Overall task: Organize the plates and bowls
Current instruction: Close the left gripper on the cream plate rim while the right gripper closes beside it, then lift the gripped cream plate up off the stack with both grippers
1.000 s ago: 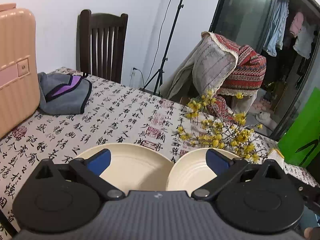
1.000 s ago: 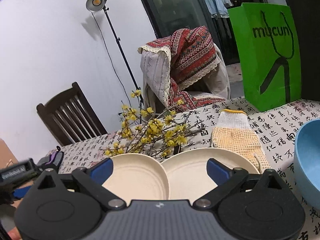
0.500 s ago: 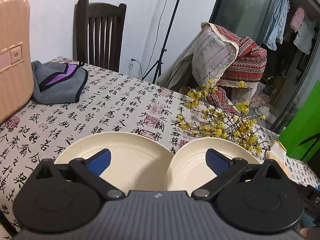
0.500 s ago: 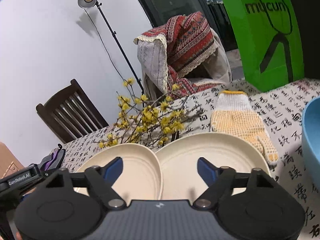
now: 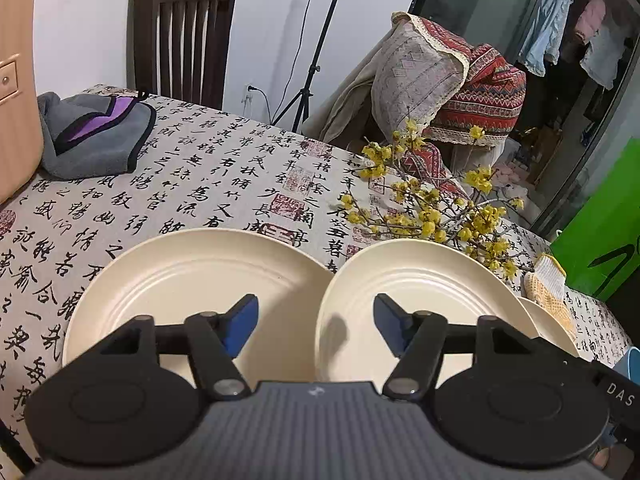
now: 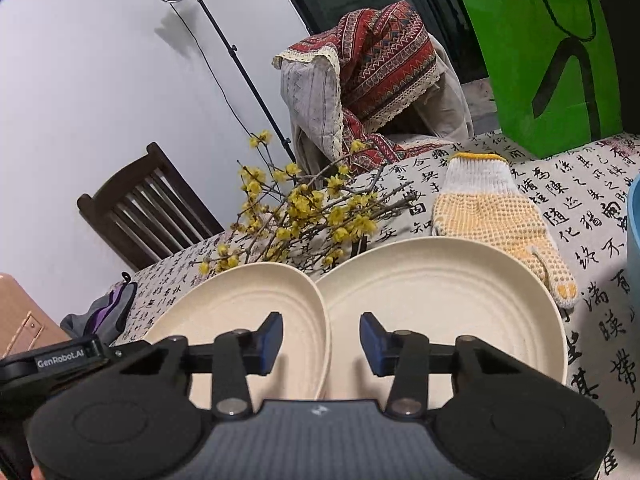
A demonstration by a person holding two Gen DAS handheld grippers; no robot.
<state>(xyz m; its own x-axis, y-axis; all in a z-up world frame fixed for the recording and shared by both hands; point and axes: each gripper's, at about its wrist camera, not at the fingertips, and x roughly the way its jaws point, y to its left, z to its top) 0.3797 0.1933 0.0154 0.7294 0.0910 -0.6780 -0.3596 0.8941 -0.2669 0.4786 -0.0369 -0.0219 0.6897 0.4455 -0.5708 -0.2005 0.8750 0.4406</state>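
Three cream plates show in my left view: left plate (image 5: 192,280), middle plate (image 5: 420,292), and a third's rim (image 5: 552,328) cut off lower right. My right view shows only two, plus the blue bowl (image 6: 634,232) clipped at right edge. Left gripper (image 5: 316,324) and right gripper (image 6: 320,340) are closing over plate rims, pads not yet pressing.

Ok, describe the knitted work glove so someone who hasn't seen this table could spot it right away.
On the calligraphy-print tablecloth, look in front of the tall green paper bag. The white knitted glove with yellow grip dots lies flat there, beyond the round cream plate and right of the yellow flowering branches; it is the only dotted fabric item.
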